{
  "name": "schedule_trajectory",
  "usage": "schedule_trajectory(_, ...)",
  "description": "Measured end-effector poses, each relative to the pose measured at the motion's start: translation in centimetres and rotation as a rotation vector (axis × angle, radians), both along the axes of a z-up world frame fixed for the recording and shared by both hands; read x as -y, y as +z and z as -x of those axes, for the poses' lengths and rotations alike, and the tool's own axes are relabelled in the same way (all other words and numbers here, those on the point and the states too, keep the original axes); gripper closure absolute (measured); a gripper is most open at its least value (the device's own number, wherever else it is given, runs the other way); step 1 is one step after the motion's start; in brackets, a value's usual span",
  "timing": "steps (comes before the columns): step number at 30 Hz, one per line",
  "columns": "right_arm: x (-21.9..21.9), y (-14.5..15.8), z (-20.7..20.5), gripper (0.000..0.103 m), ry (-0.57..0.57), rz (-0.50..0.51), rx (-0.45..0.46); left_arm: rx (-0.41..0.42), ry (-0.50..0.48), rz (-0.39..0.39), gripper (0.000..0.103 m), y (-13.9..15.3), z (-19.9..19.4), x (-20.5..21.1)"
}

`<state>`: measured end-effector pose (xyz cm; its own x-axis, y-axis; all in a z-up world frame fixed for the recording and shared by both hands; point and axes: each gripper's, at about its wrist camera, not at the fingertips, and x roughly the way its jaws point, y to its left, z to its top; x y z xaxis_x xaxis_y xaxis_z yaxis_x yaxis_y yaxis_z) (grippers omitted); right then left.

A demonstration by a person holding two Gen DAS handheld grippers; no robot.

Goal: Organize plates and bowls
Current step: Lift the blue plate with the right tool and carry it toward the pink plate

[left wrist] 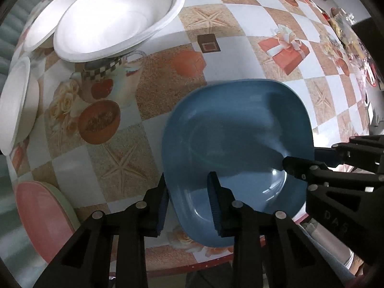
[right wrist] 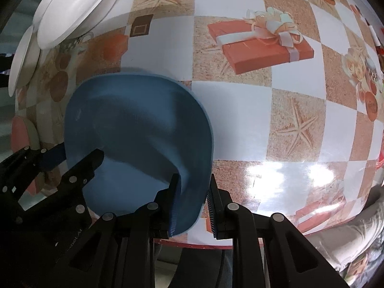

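Observation:
A blue bowl [left wrist: 235, 129] with rounded corners hangs just above the patterned table, near its front edge. In the left wrist view my left gripper [left wrist: 188, 180] straddles its left wall, one finger outside and one inside, shut on the bowl. My right gripper [left wrist: 302, 158] comes in from the right and clamps the opposite rim. In the right wrist view the same bowl [right wrist: 134, 120] sits left of centre. There my right gripper [right wrist: 194, 180] is shut on its right wall. My left gripper [right wrist: 80, 154] holds the far side.
Stacked white plates [left wrist: 115, 16] lie at the back left, with another white plate [left wrist: 55, 14] behind them. A white bowl [left wrist: 16, 103] stands at the left edge. A pink plate [left wrist: 40, 218] rests on a pale green one. The table's red front rim [left wrist: 192, 266] is close below. Clutter [left wrist: 343, 24] lies far right.

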<state>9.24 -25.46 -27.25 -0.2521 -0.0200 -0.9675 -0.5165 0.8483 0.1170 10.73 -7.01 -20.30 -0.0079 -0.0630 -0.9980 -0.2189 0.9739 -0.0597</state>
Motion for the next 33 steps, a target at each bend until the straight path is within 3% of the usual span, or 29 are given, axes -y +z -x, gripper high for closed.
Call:
schedule_trajectory(4,-0.3,0.0,0.1,0.08,-0.002,0.013,0.009,0.012,-0.006,0.0,0.069,0.3,0.0,-1.0)
schedule_trajectory(9,-0.5,-0.1,-0.2,0.08,-0.002,0.015,0.008,0.019,-0.007,-0.002,0.069,0.5,3.4,0.4)
schedule_trajectory(33,-0.7,-0.4,0.4,0.08,-0.041,0.042,0.013,0.041,0.011,-0.004,0.069,0.6,4.2,0.6)
